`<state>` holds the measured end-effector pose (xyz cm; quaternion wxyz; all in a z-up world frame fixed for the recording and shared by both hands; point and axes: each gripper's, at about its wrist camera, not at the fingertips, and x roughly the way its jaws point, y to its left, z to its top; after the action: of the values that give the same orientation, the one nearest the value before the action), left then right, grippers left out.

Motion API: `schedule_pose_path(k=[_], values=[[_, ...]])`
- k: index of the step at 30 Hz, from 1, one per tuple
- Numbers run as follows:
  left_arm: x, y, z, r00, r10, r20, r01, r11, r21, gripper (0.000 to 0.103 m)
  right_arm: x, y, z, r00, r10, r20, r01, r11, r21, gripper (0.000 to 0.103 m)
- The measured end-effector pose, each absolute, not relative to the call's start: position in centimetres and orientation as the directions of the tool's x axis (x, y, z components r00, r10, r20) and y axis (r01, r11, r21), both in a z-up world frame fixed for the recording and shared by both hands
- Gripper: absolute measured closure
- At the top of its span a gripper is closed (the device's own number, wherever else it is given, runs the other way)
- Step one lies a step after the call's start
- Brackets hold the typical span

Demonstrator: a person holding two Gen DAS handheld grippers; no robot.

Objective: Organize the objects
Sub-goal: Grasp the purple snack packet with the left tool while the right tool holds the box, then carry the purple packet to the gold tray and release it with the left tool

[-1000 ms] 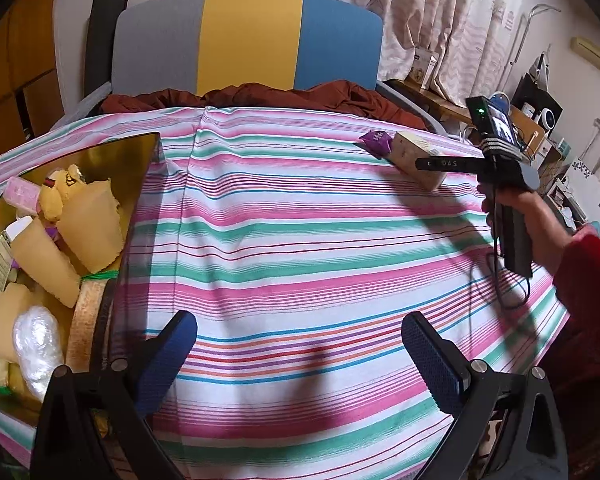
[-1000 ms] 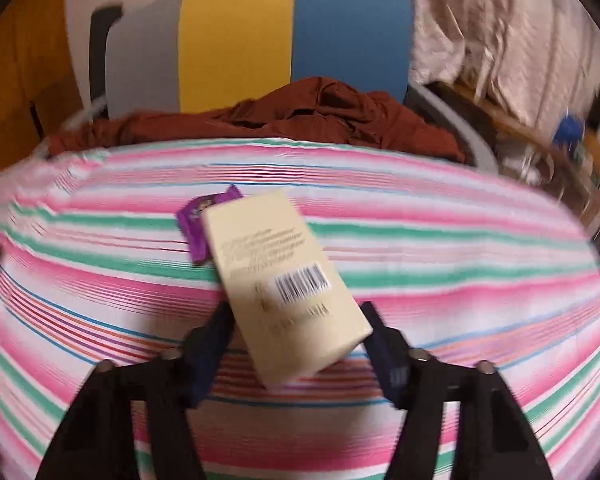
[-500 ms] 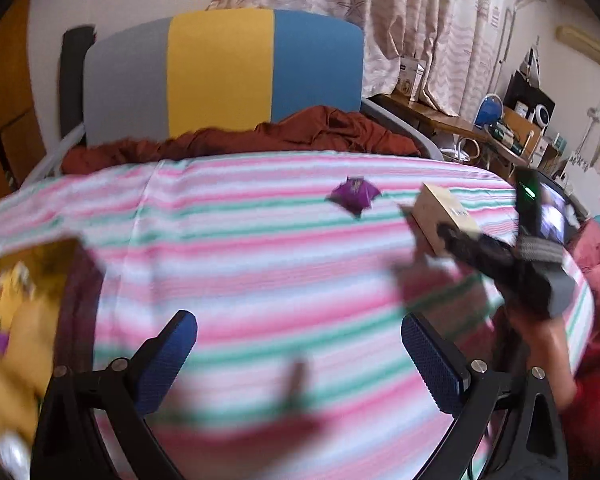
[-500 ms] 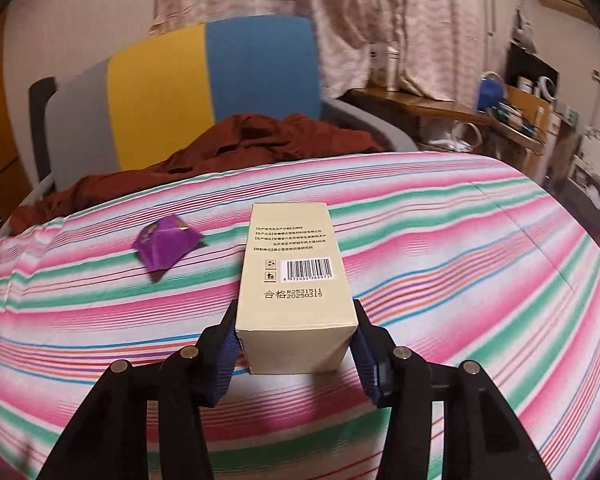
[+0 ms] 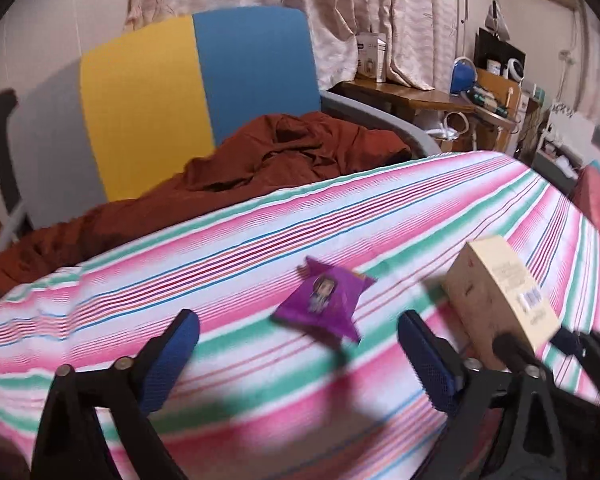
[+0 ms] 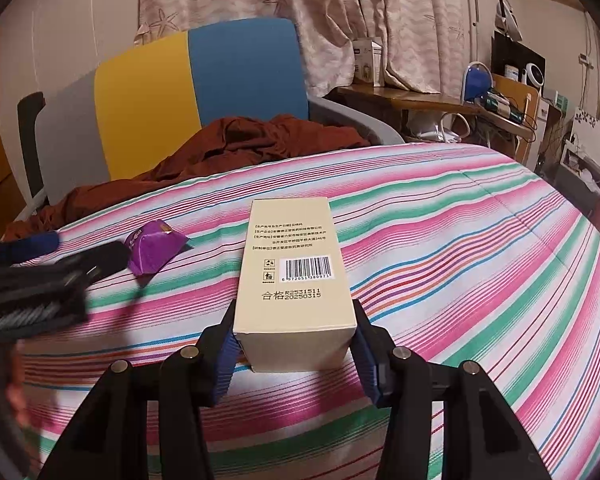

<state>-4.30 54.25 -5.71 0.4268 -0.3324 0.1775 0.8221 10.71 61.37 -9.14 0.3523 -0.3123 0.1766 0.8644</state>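
Risk: right gripper (image 6: 294,354) clamps the box (image 6: 296,276) at frame centre; left gripper (image 5: 300,356), wide but narrowing near the purple packet (image 5: 324,300), may knock the box.

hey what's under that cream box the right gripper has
The striped tablecloth lies beneath the cream box, which the right gripper clamps at its near end. Whether the box rests on the cloth or is lifted clear cannot be told; its underside is hidden.

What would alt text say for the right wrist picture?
A black two-finger tool grips the near end of a tall cream cardboard box with a barcode, which lies on a pink, green and white striped cloth. A small purple foil packet lies to its left, with the other tool blurred beside it.
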Motion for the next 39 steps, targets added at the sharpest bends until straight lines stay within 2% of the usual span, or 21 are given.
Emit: schedule_pose_path(k=[2,7,8,10,18,26,39], values=[[-4.4,55.5,-6.3,-0.419,0.572,-0.705,-0.828,-0.560,0.037,0.015,10.7,61.3,-9.2,-0.556,0.501,-0.664,-0.721,-0.687,0.085,0.052],[-4.7,57.7,-7.9,-0.411,0.557,-0.721,-0.844,-0.533,0.069,0.023,10.9,61.4,-9.1,-0.562,0.498,-0.661,-0.721,-0.686,0.098,0.052],[-4.7,57.9,-8.1,-0.403,0.553,-0.729,-0.848,-0.526,0.070,0.036,10.9,61.4,-9.1,-0.566,0.495,-0.660,-0.721,-0.685,0.105,0.052],[-4.8,58.2,-8.7,-0.388,0.536,-0.749,-0.852,-0.518,0.070,0.050,11.0,61.5,-9.2,-0.572,0.489,-0.659,-0.721,-0.683,0.119,0.052],[-4.8,56.7,-8.4,-0.407,0.559,-0.723,-0.833,-0.552,0.043,0.051,10.9,61.3,-9.2,-0.567,0.493,-0.660,-0.724,-0.681,0.113,0.052],[-3.1,51.4,-7.0,-0.483,0.591,-0.646,-0.776,-0.630,0.004,0.051,10.6,60.9,-9.2,-0.554,0.506,-0.661,-0.726,-0.683,0.086,0.052],[2.2,44.0,-5.8,-0.518,0.626,-0.583,-0.776,-0.631,0.011,0.051,10.8,57.8,-8.0,-0.574,0.536,-0.619,-0.708,-0.704,0.048,0.052]])
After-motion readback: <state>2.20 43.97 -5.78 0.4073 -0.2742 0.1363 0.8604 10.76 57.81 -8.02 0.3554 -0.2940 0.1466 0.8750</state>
